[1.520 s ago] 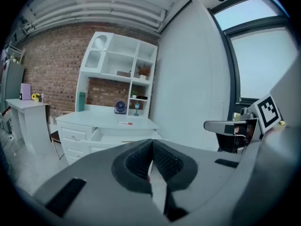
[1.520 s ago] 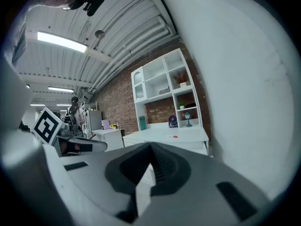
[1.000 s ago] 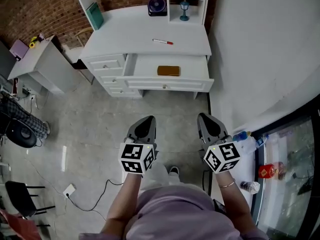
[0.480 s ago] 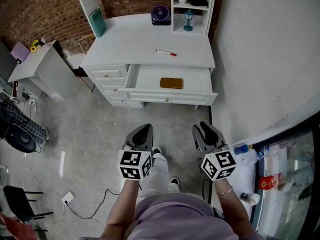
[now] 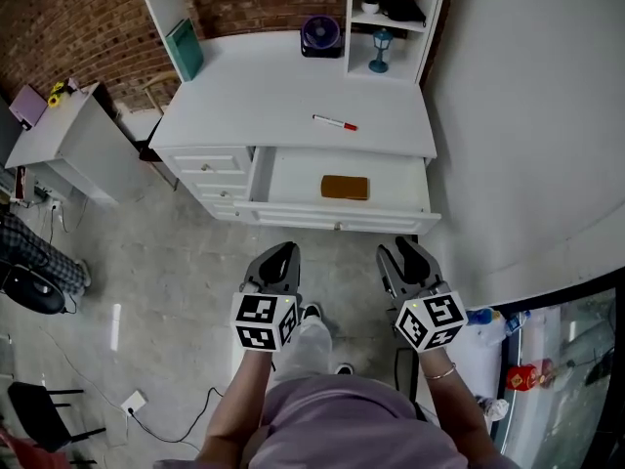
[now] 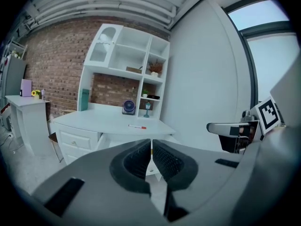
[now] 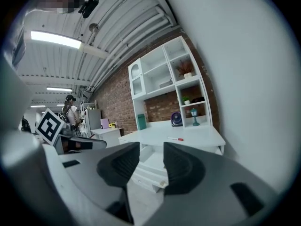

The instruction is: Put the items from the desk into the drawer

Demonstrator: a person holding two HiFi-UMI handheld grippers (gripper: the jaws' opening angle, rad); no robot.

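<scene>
Marker pen, white with a red cap, lying flat on the white desk, toward its right side and just behind the open drawer. Well apart from both grippers.

Drawer pulled far out beneath the right half of the desktop. Inside it, a flat brown rectangular item resting on the drawer bottom, right of middle.

Further back on the desk:
- a small purple fan against the brick wall
- a little blue lamp just right of the fan, under the shelves
- a teal book leaning at the left upright

Left gripper held low over the concrete floor, short of the desk and pointing at the drawer front. Jaws pressed together to a hairline slit, empty.

Right gripper beside it at the same height, likewise aimed at the drawer. Jaws spread with a clear gap, empty, only the drawer front seen through it.

Left of the desk, a separate small white side table with a purple item on top. Far off in the right gripper view, a person in a cap, standing.
</scene>
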